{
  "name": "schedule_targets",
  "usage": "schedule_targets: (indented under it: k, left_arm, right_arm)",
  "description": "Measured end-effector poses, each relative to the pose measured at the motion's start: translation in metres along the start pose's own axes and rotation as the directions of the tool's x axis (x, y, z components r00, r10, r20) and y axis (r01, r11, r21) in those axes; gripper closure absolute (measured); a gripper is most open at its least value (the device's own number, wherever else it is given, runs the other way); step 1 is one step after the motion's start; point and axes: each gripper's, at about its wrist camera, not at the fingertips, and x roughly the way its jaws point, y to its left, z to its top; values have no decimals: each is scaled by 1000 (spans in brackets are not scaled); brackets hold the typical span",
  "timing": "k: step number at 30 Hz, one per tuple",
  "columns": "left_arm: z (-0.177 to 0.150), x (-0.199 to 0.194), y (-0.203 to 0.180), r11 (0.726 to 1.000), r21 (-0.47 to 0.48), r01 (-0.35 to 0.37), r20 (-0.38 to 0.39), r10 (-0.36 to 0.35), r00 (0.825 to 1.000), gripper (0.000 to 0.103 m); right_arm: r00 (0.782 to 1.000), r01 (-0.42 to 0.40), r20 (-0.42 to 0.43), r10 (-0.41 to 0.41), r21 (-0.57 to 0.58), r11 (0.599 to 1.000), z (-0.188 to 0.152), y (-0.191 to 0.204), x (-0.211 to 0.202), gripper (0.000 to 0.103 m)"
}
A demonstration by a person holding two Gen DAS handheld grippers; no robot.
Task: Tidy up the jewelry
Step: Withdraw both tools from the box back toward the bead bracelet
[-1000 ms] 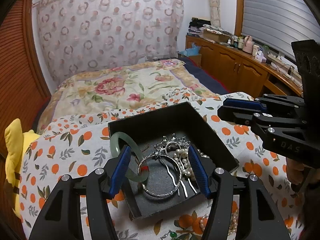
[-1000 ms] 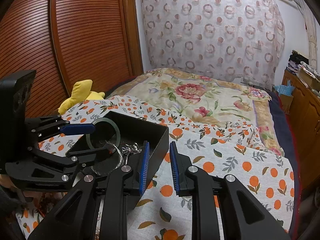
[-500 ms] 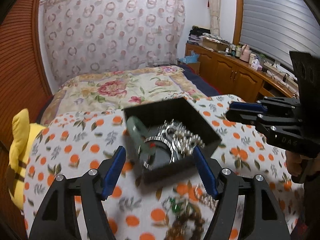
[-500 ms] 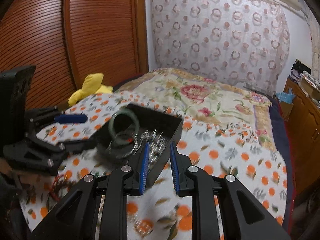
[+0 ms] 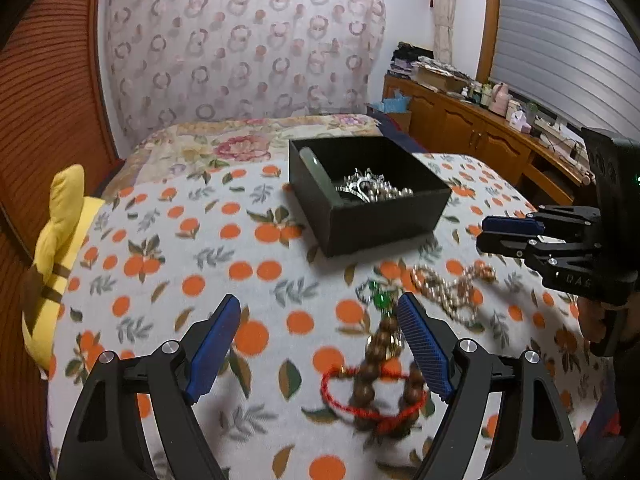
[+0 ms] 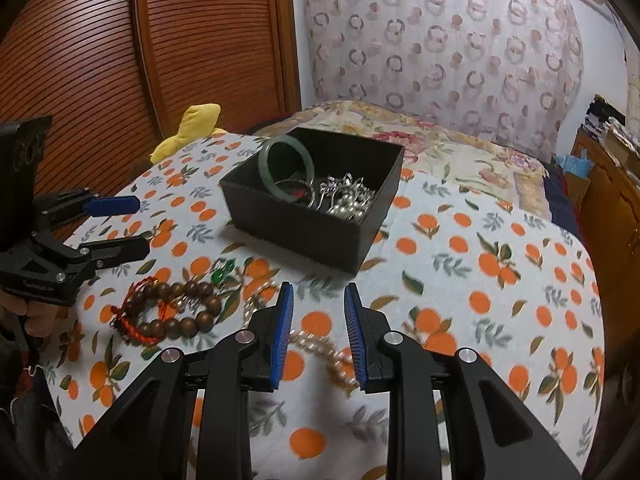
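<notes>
The open black square box (image 6: 316,216) on the orange-print cloth (image 6: 500,280) is the landmark. It already holds a pale green jade bangle (image 6: 286,166) leaning against its left wall, plus a silver tiara and pearls (image 6: 346,198). Loose pieces lie on the cloth on the near side of the box: a brown wooden bead bracelet tangled with a red cord (image 6: 170,312), a small green gem pendant (image 5: 378,300), and a pale pearl strand (image 5: 444,288).

The step in hand looks like fetching the next loose piece. To do it well, bring the pads down on either side of one bead section, not on the red cord alone. Close on the beads so the whole loop lifts, and keep clear of the pendant chain, which lies touching the beads and may drag along.

The left gripper (image 5: 320,344) tilts downward on the near side of the box, just above the bead bracelet. Its jaws are opening wide and nothing is between them. The right gripper (image 6: 318,332) tilts down likewise, over the pearl strand. Its jaws are opening a little from a narrow gap and hold nothing.
</notes>
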Motion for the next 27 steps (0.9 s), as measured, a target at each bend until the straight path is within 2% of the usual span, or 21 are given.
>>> schedule_targets:
  k: [12, 20, 27]
  left_arm:
    - [-32, -14, -3, 999, -18, 40, -38, -41, 998, 26]
    - [-49, -20, -9, 995, -50, 85, -64, -89, 994, 43]
    - [-48, -10, -10, 988, -102, 118, -90, -127, 988, 51]
  right_arm:
    - [1000, -13, -6, 13, 3, 1000, -23, 27, -15, 74]
    - [1000, -22, -5, 22, -3, 1000, -30, 38, -22, 74]
    - [1000, -25, 2, 25, -8, 1000, -33, 46, -30, 74]
